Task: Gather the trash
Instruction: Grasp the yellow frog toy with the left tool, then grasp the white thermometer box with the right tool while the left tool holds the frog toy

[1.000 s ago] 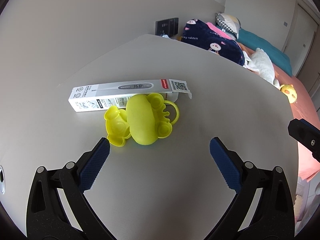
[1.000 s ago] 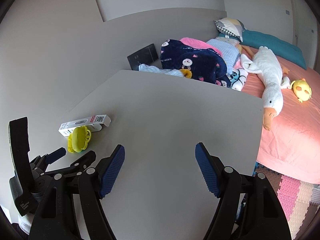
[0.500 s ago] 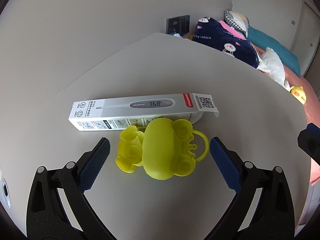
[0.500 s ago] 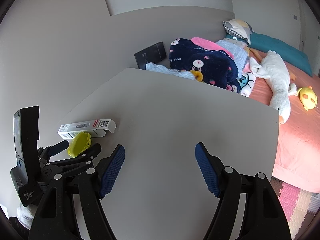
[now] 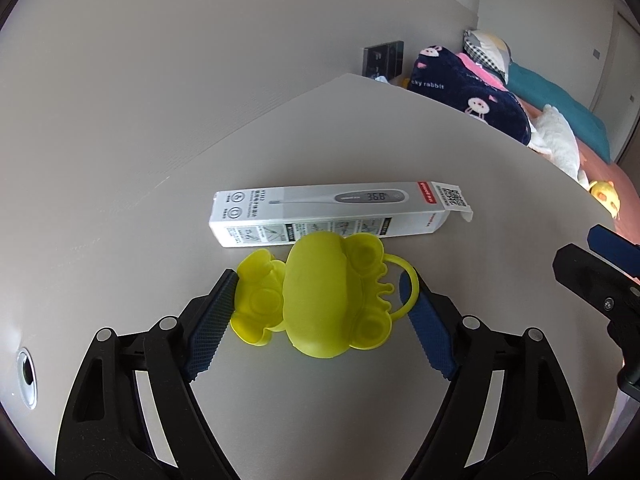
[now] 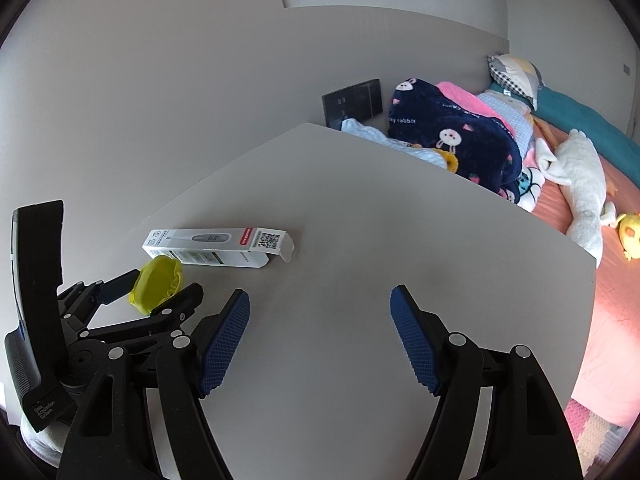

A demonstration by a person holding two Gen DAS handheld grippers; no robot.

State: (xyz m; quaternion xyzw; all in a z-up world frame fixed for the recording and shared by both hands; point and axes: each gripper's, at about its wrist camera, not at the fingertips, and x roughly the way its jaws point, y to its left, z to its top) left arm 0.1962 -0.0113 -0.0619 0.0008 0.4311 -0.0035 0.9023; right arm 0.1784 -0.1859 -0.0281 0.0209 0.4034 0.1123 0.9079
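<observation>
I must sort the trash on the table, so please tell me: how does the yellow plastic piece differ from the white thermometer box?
The yellow plastic piece is rounded and bumpy, with a thin loop on one side; the white thermometer box is long, straight and printed, with one end flap open. The yellow plastic piece sits between the jaws of the left gripper; the white thermometer box lies beyond them, out of either gripper. Both rest on the grey table, close together.

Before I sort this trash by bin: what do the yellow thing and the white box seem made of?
Yellow toy: likely moulded plastic or silicone, with a smooth, slightly glossy, faintly translucent rim. Thermometer box: printed cardboard, with sharp folds and an open end flap.
</observation>
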